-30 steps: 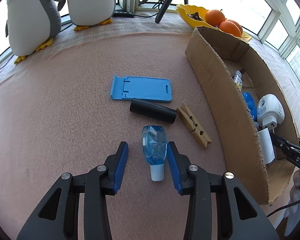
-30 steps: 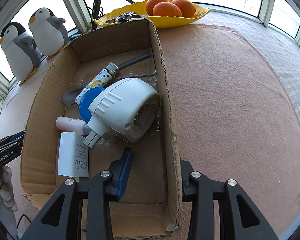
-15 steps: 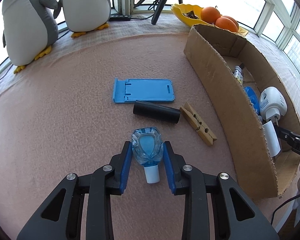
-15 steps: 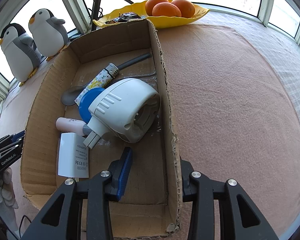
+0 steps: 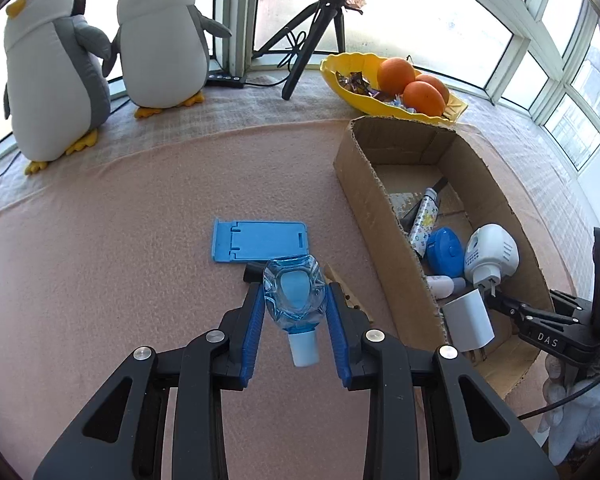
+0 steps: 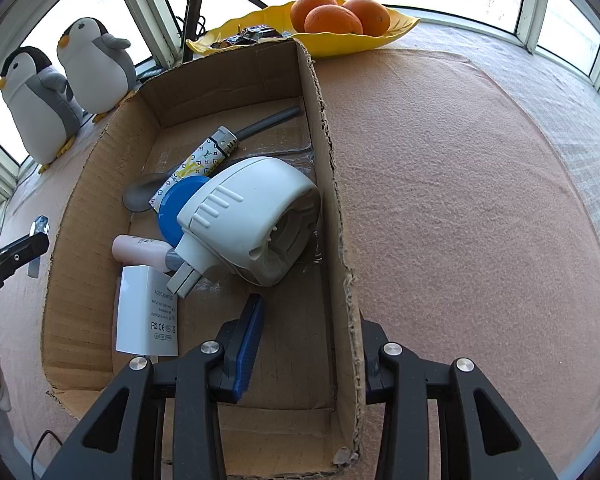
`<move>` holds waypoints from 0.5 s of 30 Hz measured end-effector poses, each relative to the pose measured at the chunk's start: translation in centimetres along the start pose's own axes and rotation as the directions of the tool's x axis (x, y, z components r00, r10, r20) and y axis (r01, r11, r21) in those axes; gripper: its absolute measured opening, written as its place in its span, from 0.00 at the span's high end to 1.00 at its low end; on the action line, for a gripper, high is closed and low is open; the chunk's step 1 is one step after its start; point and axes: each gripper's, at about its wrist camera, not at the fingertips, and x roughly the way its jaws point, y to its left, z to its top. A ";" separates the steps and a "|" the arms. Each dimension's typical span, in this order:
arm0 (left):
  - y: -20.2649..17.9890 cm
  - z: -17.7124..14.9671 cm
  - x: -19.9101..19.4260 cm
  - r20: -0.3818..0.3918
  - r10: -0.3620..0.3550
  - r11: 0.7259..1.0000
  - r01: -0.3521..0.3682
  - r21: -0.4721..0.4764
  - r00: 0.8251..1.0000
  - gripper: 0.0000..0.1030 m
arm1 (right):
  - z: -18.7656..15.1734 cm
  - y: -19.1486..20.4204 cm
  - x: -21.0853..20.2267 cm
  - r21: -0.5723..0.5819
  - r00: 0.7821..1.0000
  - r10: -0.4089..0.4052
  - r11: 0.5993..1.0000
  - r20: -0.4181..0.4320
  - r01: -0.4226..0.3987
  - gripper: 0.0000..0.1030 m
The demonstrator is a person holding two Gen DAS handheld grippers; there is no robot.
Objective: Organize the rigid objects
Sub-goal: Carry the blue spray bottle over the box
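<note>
Two grippers are in use. My left gripper point(image 5: 295, 312) is closed on the blue bottle point(image 5: 294, 294): both blue pads point(image 5: 253, 334) press against its sides, its white cap point(image 5: 303, 350) points back toward me, and its base faces forward. The bottle is held clear above the pink mat point(image 5: 120, 240). Just beyond it on the mat lies the blue phone stand point(image 5: 258, 241), flat. A black cylinder point(image 5: 254, 273) and a wooden clothespin point(image 5: 345, 292) lie behind the bottle, both mostly hidden by it and by my fingers. The cardboard box point(image 5: 363, 200) stands to the right of these items. My right gripper point(image 6: 303, 344) straddles the box's right-hand wall point(image 6: 341, 272): the left pad point(image 6: 248, 340) sits inside the box, the other finger outside. The jaws are spread wide, and whether either one touches the wall I cannot tell. Box contents, right wrist view: a white plug-in device point(image 6: 252, 220) against the wall, a white charger point(image 6: 146, 316) lying flat, a blue round lid point(image 6: 176, 208), a pink tube point(image 6: 140, 246), a patterned lighter point(image 6: 204, 156) and a grey spoon point(image 6: 140, 196). Beyond the box are a yellow dish point(image 6: 395, 28) with oranges point(image 6: 331, 20) and two plush penguins point(image 6: 68, 88).
</note>
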 end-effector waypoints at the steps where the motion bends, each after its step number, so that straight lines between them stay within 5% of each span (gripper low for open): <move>1: -0.5 0.5 -0.3 0.009 -0.009 1.000 0.009 0.008 1.000 0.71 | 0.0 0.0 0.0 0.000 1.000 0.000 1.000 0.000 0.000 0.66; 15: -6.5 4.8 1.8 -0.002 -0.075 0.992 0.074 0.107 0.997 0.71 | 0.0 0.0 0.0 -0.002 1.000 0.002 1.000 -0.001 -0.002 0.66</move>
